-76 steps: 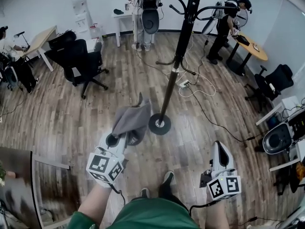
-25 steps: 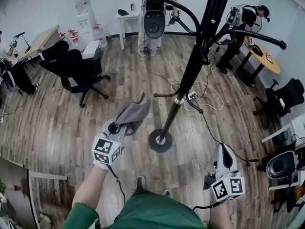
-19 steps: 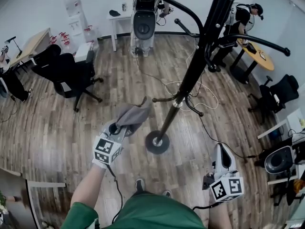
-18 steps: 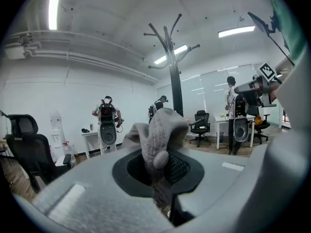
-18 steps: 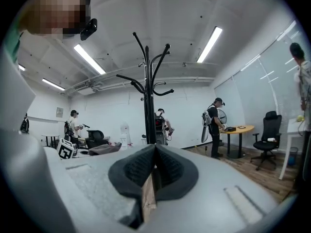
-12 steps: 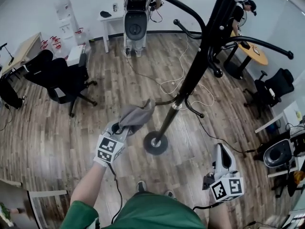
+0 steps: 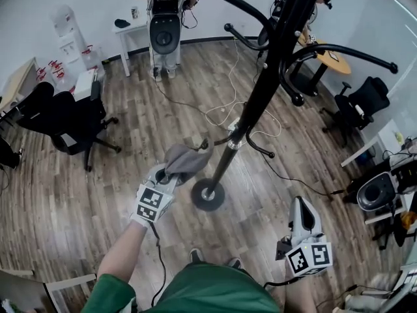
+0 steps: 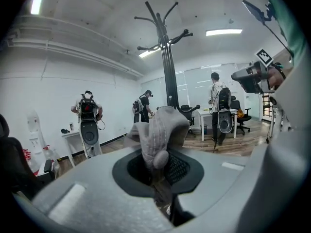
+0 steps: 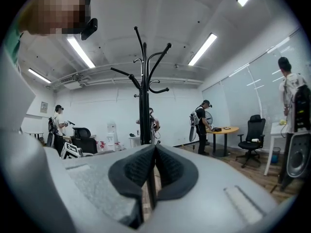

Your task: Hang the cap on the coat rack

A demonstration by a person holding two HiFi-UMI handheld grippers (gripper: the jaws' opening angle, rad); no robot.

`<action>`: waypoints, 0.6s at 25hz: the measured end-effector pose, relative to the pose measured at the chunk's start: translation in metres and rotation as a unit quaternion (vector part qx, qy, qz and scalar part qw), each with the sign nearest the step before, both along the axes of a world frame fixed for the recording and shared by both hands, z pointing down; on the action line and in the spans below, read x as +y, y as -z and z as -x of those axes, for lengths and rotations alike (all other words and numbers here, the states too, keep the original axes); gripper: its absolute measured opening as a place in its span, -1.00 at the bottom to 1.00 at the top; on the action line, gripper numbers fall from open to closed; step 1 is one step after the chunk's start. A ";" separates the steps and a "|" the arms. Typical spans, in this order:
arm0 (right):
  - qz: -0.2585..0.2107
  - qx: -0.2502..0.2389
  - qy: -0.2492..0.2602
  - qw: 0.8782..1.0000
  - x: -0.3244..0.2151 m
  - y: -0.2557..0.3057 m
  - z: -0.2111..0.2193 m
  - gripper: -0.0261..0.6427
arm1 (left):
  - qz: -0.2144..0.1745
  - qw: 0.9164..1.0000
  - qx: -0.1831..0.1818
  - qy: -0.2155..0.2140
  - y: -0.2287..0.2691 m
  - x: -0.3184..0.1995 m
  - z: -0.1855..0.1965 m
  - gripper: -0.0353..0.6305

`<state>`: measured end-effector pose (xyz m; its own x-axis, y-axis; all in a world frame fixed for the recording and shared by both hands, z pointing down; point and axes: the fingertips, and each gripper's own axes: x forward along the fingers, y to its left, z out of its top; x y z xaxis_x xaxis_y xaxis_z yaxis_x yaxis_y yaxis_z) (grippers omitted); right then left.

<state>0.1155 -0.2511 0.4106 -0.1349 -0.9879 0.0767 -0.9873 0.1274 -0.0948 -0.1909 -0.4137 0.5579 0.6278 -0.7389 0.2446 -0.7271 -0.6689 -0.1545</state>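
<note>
Left gripper (image 7: 168, 175) clenched on the grey cap (image 7: 186, 160): judged soft, light, floppy (grip bunched crown fabric firmly). Right gripper (image 7: 302, 208) clenched, empty. Coat rack (image 7: 259, 93) stands just beside the cap.

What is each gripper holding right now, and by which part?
The left gripper is shut on the grey cap, pinching a bunched fold of its fabric. The right gripper is shut and empty.
</note>
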 end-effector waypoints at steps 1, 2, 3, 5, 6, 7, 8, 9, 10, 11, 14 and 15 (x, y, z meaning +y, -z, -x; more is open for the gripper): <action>0.001 0.001 -0.003 1.000 0.001 0.000 0.000 -0.91 | 0.001 1.000 0.001 -0.002 -0.003 -0.001 -0.002 -0.81; 0.001 0.003 -0.007 1.000 0.002 0.000 0.000 -0.91 | 0.002 1.000 0.004 -0.004 -0.005 -0.002 -0.004 -0.81; 0.001 0.004 -0.009 1.000 0.002 0.000 0.000 -0.91 | 0.004 1.000 0.006 -0.006 -0.007 -0.003 -0.006 -0.81; 0.002 0.007 -0.014 1.000 0.003 0.001 0.000 -0.91 | 0.009 1.000 0.008 -0.011 -0.010 -0.005 -0.011 -0.81; 0.003 0.008 -0.016 1.000 0.004 0.001 0.000 -0.91 | 0.009 1.000 0.011 -0.013 -0.011 -0.007 -0.014 -0.81; 0.004 0.008 -0.018 1.000 0.004 0.001 0.000 -0.91 | 0.010 1.000 0.015 -0.014 -0.011 -0.009 -0.016 -0.81; 0.006 0.009 -0.019 1.000 0.004 0.001 0.001 -0.91 | 0.011 1.000 0.020 -0.013 -0.012 -0.012 -0.018 -0.81; 0.008 0.010 -0.020 1.000 0.004 0.000 0.002 -0.91 | 0.015 1.000 0.023 -0.012 -0.015 -0.013 -0.020 -0.81; 0.009 0.011 -0.020 1.000 0.004 0.000 0.003 -0.91 | 0.018 0.999 0.027 -0.011 -0.017 -0.015 -0.021 -0.81; 0.010 0.013 -0.021 1.000 0.005 0.000 0.004 -0.91 | 0.020 0.999 0.033 -0.011 -0.019 -0.017 -0.024 -0.81; 0.013 0.016 -0.023 1.000 0.004 -0.001 0.005 -0.91 | 0.020 0.999 0.046 -0.011 -0.021 -0.020 -0.030 -0.81; 0.014 0.018 -0.023 0.999 0.005 -0.001 0.005 -0.91 | 0.020 0.999 0.048 -0.010 -0.024 -0.021 -0.032 -0.81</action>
